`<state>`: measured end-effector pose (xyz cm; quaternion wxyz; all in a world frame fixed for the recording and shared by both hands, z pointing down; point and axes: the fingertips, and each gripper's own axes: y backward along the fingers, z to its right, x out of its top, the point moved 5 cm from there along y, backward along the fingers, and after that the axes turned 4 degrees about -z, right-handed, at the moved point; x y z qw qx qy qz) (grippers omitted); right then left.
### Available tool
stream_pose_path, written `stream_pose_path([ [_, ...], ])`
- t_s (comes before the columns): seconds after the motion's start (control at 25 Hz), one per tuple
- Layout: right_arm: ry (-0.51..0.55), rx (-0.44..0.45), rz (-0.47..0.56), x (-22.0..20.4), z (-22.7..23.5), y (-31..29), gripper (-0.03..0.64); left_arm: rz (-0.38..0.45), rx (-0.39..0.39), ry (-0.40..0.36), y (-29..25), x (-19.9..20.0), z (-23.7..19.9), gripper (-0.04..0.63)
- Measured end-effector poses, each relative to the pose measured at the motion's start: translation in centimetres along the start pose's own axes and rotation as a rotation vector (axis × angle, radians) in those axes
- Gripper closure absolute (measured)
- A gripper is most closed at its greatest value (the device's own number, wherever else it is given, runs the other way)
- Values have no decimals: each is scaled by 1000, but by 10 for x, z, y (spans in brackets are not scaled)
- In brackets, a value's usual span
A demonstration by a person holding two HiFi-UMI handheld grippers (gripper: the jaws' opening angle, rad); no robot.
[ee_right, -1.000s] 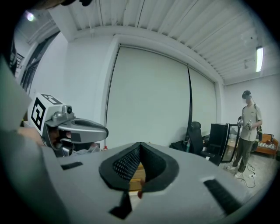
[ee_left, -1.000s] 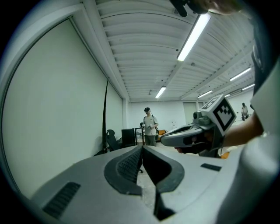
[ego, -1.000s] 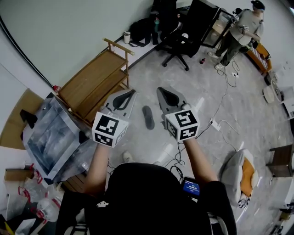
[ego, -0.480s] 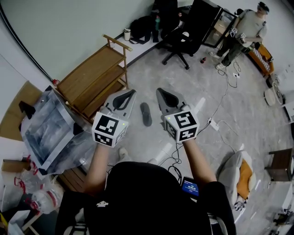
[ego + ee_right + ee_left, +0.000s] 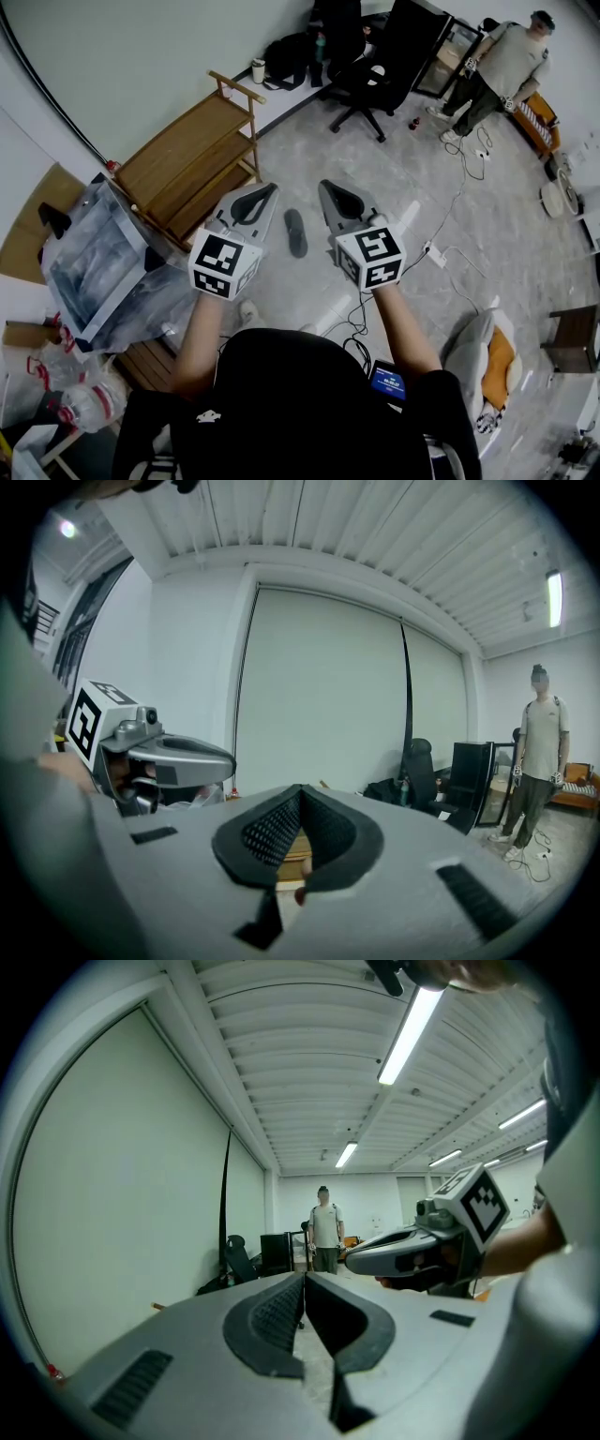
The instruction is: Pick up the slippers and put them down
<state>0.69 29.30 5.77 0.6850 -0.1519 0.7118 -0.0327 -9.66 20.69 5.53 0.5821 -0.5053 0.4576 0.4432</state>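
One dark grey slipper (image 5: 296,232) lies flat on the marbled floor, seen in the head view between and below the two gripper noses. My left gripper (image 5: 272,188) is held out level above the floor, its jaws closed tip to tip with nothing between them (image 5: 304,1279). My right gripper (image 5: 323,185) is held beside it at the same height, also shut and holding nothing (image 5: 300,789). Both are well above the slipper and touch nothing. I see no second slipper.
A wooden rack (image 5: 192,169) stands at the left, with a plastic-wrapped box (image 5: 103,272) in front of it. A black office chair (image 5: 370,80) and a standing person (image 5: 497,66) are at the back. Cables and a power strip (image 5: 439,253) run across the floor on the right.
Both grippers have moved forward a little together with the person. The slipper has drifted slightly up and left in the head view. The jaws stay closed.
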Motion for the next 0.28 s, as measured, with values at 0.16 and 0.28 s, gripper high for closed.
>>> stream_pose_path([
  [0.16,0,-4,4,0,3,4,618,0,3,-1,0,1,2,589],
  [0.28,0,-6,5,0,6,7,618,1,3,-2,-1,2,3,589],
])
